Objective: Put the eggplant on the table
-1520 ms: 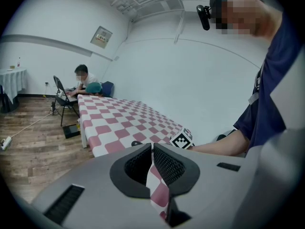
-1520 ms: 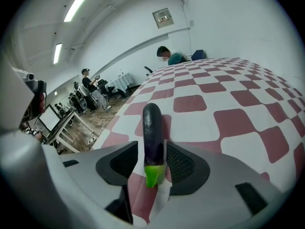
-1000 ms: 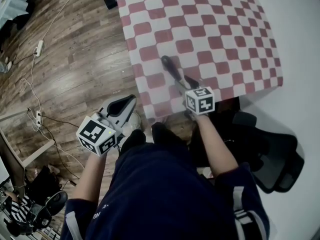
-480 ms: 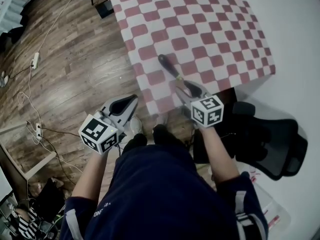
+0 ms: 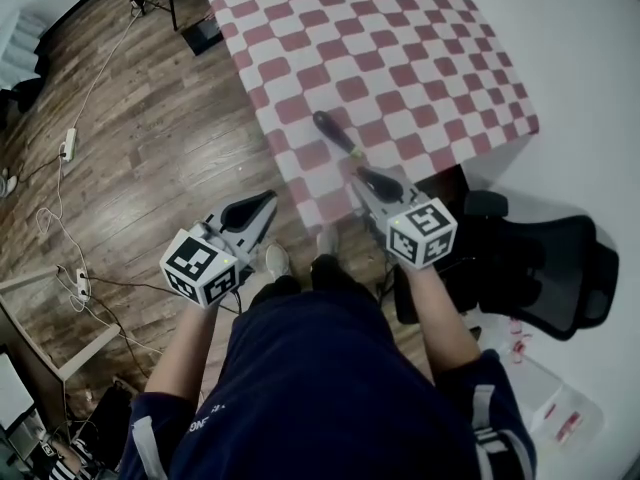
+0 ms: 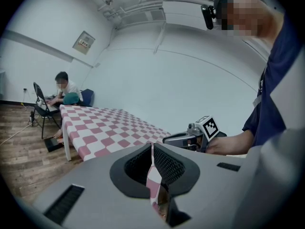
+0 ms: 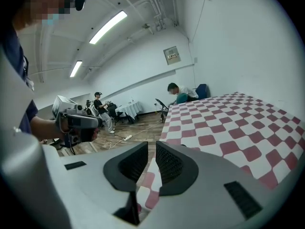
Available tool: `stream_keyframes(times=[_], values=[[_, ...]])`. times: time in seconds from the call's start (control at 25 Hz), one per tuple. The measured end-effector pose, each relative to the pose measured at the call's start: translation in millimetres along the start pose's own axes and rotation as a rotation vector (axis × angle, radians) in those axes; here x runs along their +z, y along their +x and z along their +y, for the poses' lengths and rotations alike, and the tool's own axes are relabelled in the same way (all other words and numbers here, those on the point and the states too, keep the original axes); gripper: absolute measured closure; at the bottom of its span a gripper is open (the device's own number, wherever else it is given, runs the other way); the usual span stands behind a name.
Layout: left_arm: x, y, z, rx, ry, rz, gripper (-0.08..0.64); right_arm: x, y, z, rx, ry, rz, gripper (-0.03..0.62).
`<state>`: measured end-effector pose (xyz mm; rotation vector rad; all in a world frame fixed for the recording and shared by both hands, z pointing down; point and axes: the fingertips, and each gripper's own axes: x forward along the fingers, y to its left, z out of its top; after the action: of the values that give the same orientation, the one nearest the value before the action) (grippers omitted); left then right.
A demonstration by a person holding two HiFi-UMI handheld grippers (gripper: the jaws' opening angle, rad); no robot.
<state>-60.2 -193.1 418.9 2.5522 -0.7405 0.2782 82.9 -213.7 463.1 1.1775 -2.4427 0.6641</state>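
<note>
The eggplant (image 5: 333,133), dark and long, lies alone on the red-and-white checked table (image 5: 400,48) near its front edge. My right gripper (image 5: 365,180) hangs just short of it, off the table's edge and apart from it. Its jaws are closing with only a narrow gap, and in the right gripper view (image 7: 151,146) nothing is between them. My left gripper (image 5: 265,200) hovers over the wooden floor left of the table, and its jaws (image 6: 152,147) meet with nothing held. The eggplant is hidden in both gripper views.
A black office chair (image 5: 545,268) stands at the right by the table's corner. Cables and a power strip (image 5: 70,143) lie on the wooden floor at the left. A person (image 7: 178,92) sits at the table's far end.
My right gripper has pulled back from the eggplant towards the person, and its jaws have narrowed. The eggplant stays on the cloth. My left gripper has shifted a little.
</note>
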Motion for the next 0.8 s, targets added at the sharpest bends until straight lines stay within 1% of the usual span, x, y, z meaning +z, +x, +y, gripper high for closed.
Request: stream_keyframes(times=[0.32, 0.8], values=[[5, -6, -3, -0.033, 0.017, -0.006, 0.525, 9, -12, 23, -0.017, -0.015, -0.028, 0.558], [10, -5, -4, -0.061, 0.027, -0.004, 0.525, 20, -14, 42, 0.0, -0.039, -0.062, 0.574]])
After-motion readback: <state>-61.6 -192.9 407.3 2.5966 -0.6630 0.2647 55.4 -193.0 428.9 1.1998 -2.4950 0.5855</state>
